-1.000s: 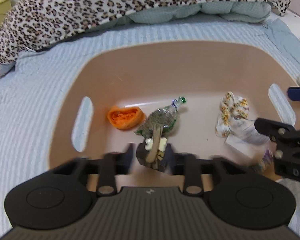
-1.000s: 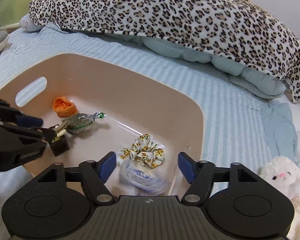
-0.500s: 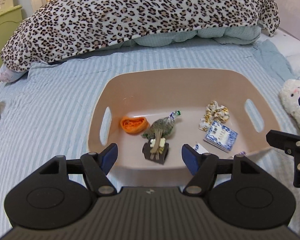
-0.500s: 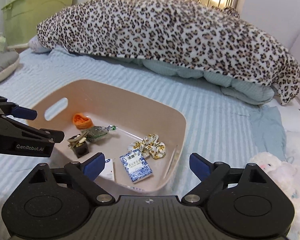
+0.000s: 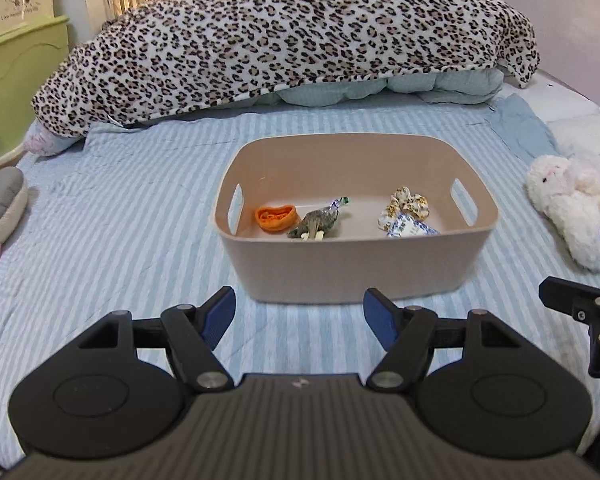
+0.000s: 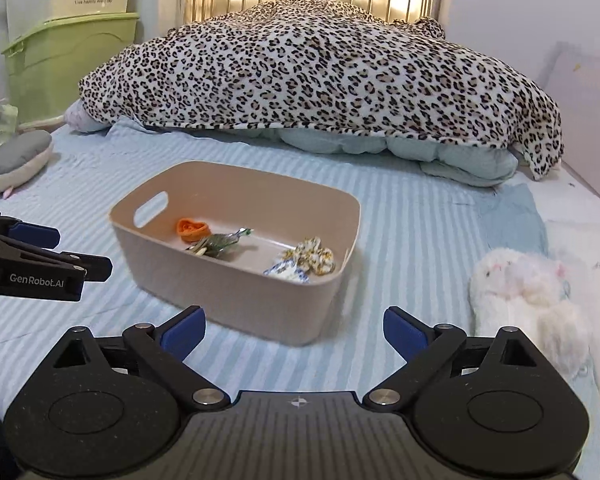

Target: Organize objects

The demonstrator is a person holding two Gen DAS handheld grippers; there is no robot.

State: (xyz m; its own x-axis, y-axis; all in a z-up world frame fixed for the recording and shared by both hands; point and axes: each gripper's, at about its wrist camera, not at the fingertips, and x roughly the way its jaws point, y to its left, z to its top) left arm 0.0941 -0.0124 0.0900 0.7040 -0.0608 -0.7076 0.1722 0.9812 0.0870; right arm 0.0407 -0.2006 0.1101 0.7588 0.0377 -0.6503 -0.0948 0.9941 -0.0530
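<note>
My right gripper (image 6: 294,330) hangs spread wide and empty over the striped bed (image 6: 412,240), just short of the beige bin (image 6: 236,304). Inside lie an orange piece (image 6: 192,229), a green packet (image 6: 224,241), a floral scrunchie (image 6: 314,258) and a blue-white pack (image 6: 287,272). My left gripper (image 6: 80,254) is off to the left, a white plush toy (image 6: 528,296) to the right.

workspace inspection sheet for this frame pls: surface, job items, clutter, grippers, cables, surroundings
Surface: striped blue bedsheet, lightly wrinkled.
Job's things: beige bin holds orange item, green packet, floral scrunchie, blue-white packet.
Clutter: white plush toy right of the bin; grey plush far left.
Grippers: left gripper and right gripper both open, empty, short of the bin.
Cables: nothing seen.
Surroundings: leopard blanket, green storage boxes.
</note>
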